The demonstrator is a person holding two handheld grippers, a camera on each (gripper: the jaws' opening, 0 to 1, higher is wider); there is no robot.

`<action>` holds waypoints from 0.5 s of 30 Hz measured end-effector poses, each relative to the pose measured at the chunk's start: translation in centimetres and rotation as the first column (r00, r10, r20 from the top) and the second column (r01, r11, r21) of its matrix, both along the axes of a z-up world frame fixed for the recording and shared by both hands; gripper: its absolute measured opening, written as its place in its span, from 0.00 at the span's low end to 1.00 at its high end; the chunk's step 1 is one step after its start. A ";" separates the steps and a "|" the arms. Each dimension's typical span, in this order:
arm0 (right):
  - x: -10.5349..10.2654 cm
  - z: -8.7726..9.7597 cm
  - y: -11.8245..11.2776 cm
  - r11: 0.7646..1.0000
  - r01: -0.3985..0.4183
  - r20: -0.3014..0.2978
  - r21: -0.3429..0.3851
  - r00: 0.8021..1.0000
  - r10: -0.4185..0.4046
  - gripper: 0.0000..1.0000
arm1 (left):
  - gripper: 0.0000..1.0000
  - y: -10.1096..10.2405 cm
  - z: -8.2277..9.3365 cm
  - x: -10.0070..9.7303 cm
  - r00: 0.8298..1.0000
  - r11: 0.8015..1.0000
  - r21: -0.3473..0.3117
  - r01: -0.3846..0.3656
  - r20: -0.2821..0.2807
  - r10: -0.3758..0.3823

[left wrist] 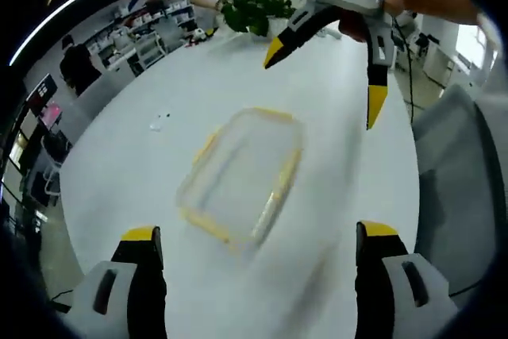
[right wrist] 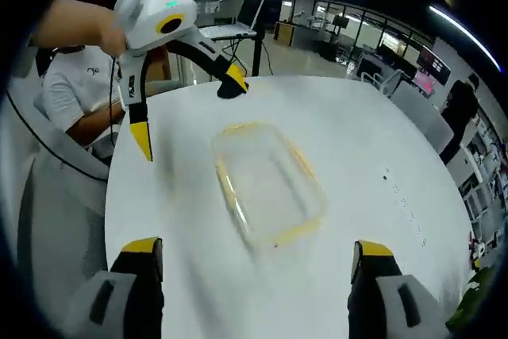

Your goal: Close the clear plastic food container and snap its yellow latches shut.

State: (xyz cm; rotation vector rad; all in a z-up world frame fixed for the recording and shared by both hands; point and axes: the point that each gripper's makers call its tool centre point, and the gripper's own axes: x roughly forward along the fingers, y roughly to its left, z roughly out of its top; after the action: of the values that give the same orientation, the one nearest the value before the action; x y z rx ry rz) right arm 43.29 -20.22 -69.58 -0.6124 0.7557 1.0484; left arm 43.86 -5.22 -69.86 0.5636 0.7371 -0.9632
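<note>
**A:** Where does the container [left wrist: 242,176] sit?

**B:** On the white table [left wrist: 119,172], between the two grippers and touching neither. It is blurred, so I cannot tell whether the lid is seated.

**A:** And the jaws?

**B:** The left gripper [left wrist: 258,248] is spread wide and empty. The right gripper [right wrist: 258,256] is likewise.

**A:** Advice?

**B:** Probably steady one side first, press the lid flat, then bring a jaw tip onto each yellow latch [right wrist: 230,188] in turn.

I'm in an open-plan office: big white table [left wrist: 143,156], laptop [right wrist: 238,17], monitors [right wrist: 429,61], shelving [left wrist: 159,25], office chairs [left wrist: 460,188], potted plant [left wrist: 254,7].
</note>
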 end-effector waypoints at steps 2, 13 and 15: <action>-0.3 0.1 -0.5 1.000 0.001 0.026 -0.005 1.000 -0.001 0.99 | 0.99 0.0 0.4 -0.5 1.000 0.999 -0.036 -0.029 -0.006 0.029; -3.1 0.9 -3.2 0.991 0.094 0.026 0.094 0.995 -0.097 0.99 | 0.99 0.8 1.0 -4.5 0.993 0.985 -0.124 -0.120 -0.012 0.119; -3.9 1.0 -3.3 0.987 0.110 0.016 0.117 0.994 -0.112 0.99 | 0.98 1.1 0.9 -5.2 0.989 0.979 -0.140 -0.147 -0.017 0.146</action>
State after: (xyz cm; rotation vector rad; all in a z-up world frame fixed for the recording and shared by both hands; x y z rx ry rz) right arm 39.37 -23.55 -68.62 -0.4765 0.6961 0.9739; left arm 38.65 -4.15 -68.93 0.3772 0.7005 -0.8727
